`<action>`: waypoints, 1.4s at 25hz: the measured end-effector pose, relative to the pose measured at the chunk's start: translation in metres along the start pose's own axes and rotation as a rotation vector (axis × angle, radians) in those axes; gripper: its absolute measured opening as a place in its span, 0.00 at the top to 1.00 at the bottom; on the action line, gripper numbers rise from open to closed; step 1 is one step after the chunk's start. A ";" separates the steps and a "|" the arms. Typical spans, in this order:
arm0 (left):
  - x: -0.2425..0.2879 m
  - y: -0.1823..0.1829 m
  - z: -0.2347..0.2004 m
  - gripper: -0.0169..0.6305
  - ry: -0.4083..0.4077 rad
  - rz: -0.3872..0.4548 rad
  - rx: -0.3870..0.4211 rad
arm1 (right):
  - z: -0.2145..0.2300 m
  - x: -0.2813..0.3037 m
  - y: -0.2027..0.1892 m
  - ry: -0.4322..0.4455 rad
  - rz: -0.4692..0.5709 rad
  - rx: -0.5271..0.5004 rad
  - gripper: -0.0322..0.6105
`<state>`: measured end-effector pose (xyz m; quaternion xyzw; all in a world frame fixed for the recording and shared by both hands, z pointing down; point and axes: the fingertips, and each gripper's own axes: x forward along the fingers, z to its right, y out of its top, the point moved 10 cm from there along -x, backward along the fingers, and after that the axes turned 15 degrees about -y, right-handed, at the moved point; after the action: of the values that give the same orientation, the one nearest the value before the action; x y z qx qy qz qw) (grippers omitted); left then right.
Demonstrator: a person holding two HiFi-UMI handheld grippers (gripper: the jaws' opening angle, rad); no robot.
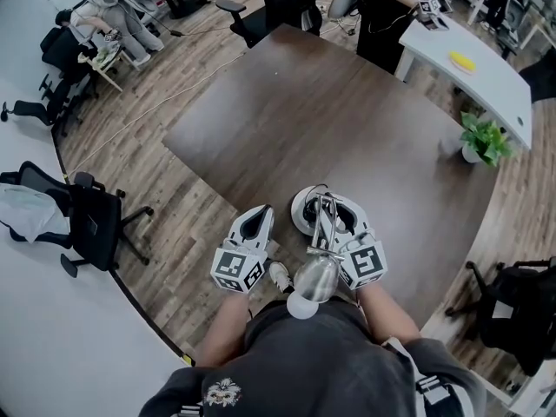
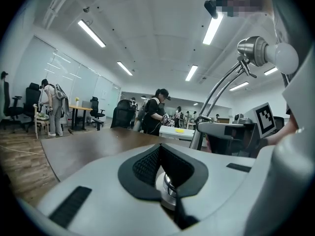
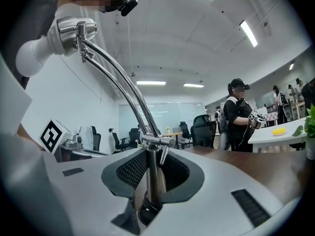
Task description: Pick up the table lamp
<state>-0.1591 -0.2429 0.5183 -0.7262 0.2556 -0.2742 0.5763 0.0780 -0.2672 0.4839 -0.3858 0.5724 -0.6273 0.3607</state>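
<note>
The table lamp has a round white base [image 1: 304,208], a chrome stem [image 1: 326,224] and a chrome head with a white bulb [image 1: 311,287] that leans back toward me. My right gripper [image 1: 334,218] is shut on the upright stem [image 3: 153,176], just under the joint of the curved arm [image 3: 115,80]. The base lies at the near edge of the brown table [image 1: 347,120]; whether it rests there I cannot tell. My left gripper [image 1: 257,219] hangs just left of the lamp, shut with nothing in it [image 2: 170,186]. From there the lamp's arm [image 2: 216,95] rises at the right.
A potted plant [image 1: 482,139] stands at the table's right edge. Beyond it is a white table [image 1: 486,76] with a yellow thing on it. A person in black [image 1: 391,7] stands at the far side. Office chairs stand at the left [image 1: 91,220] and right [image 1: 521,311].
</note>
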 end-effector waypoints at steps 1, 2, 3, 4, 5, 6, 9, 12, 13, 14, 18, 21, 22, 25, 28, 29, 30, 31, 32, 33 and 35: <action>0.000 0.000 0.000 0.96 0.000 0.002 0.000 | 0.000 0.000 0.004 0.001 0.000 -0.001 0.78; 0.001 0.000 0.000 0.96 0.000 0.004 -0.001 | 0.001 -0.001 0.008 0.002 0.000 0.000 0.78; 0.001 0.001 0.001 0.96 -0.001 0.006 -0.001 | 0.002 -0.001 0.012 0.001 -0.001 0.002 0.78; 0.002 0.002 0.001 0.96 -0.001 0.009 0.000 | 0.003 -0.001 0.017 0.000 -0.001 0.003 0.78; 0.003 0.004 0.001 0.96 -0.001 0.012 0.003 | 0.004 -0.001 0.022 -0.001 0.000 0.004 0.78; 0.004 0.006 0.000 0.96 -0.001 0.016 0.006 | 0.006 0.000 0.027 -0.004 0.002 0.003 0.78; 0.007 0.013 -0.001 0.96 -0.001 0.030 0.020 | 0.008 0.001 0.040 -0.017 0.012 0.004 0.78; 0.008 0.024 -0.003 0.96 -0.008 0.049 0.041 | 0.010 0.001 0.052 -0.031 0.026 0.010 0.78; 0.009 0.029 -0.004 0.96 -0.011 0.056 0.049 | 0.011 0.001 0.057 -0.037 0.030 0.014 0.78; 0.011 0.035 -0.004 0.96 -0.014 0.064 0.056 | 0.013 0.001 0.063 -0.042 0.035 0.018 0.78; 0.016 0.053 -0.005 0.96 -0.031 0.088 0.080 | 0.015 0.000 0.088 -0.052 0.059 0.012 0.78; 0.017 0.063 -0.005 0.96 -0.045 0.102 0.094 | 0.014 -0.001 0.105 -0.068 0.088 0.009 0.78; 0.018 0.066 -0.004 0.96 -0.048 0.107 0.097 | 0.014 -0.002 0.109 -0.074 0.095 0.008 0.78; 0.020 0.074 -0.003 0.96 -0.058 0.117 0.104 | 0.016 -0.005 0.120 -0.090 0.109 0.006 0.78; 0.021 0.077 -0.003 0.96 -0.065 0.125 0.105 | 0.017 -0.006 0.125 -0.103 0.116 0.003 0.78; 0.021 0.077 -0.003 0.96 -0.067 0.127 0.104 | 0.016 -0.006 0.125 -0.108 0.115 0.003 0.78; 0.020 0.078 -0.003 0.96 -0.069 0.128 0.103 | 0.015 -0.006 0.125 -0.114 0.112 0.005 0.78; 0.020 0.078 -0.003 0.96 -0.071 0.128 0.102 | 0.014 -0.006 0.125 -0.119 0.109 0.007 0.78; 0.019 0.078 -0.002 0.96 -0.073 0.127 0.102 | 0.014 -0.006 0.124 -0.123 0.105 0.011 0.78; 0.018 0.078 -0.002 0.96 -0.075 0.126 0.103 | 0.013 -0.006 0.123 -0.126 0.103 0.014 0.78; 0.017 0.077 -0.002 0.96 -0.077 0.125 0.105 | 0.013 -0.007 0.120 -0.129 0.102 0.020 0.78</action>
<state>-0.1526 -0.2716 0.4447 -0.6874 0.2636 -0.2227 0.6390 0.0937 -0.2770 0.3641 -0.3922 0.5605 -0.5877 0.4320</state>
